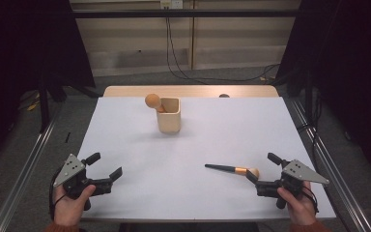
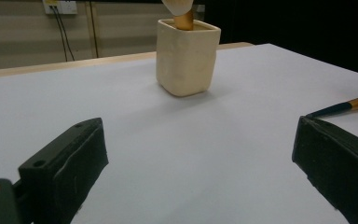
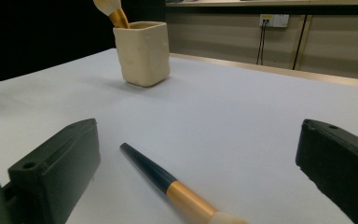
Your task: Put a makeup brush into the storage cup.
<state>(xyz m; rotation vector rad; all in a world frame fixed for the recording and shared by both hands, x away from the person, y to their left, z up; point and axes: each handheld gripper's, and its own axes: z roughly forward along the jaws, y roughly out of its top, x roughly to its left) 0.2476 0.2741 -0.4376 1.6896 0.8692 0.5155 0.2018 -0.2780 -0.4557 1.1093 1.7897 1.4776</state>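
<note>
A cream square cup (image 1: 168,115) (image 2: 187,56) (image 3: 142,52) stands at the far middle of the white table, with a brush (image 1: 153,102) (image 3: 112,11) leaning out of it, tuft up. A second brush (image 1: 233,169) (image 3: 172,188) (image 2: 349,105), dark handle, gold band and pale tuft, lies flat at the near right. My right gripper (image 1: 262,167) (image 3: 198,177) is open, its jaws on either side of that brush's tuft end without gripping it. My left gripper (image 1: 105,166) (image 2: 200,177) is open and empty at the near left.
The white table top (image 1: 183,145) ends in a wooden strip (image 1: 188,91) at the far edge. Metal rails (image 1: 24,164) run along both sides. Cables (image 1: 183,67) lie on the floor behind, and dark curtains flank the space.
</note>
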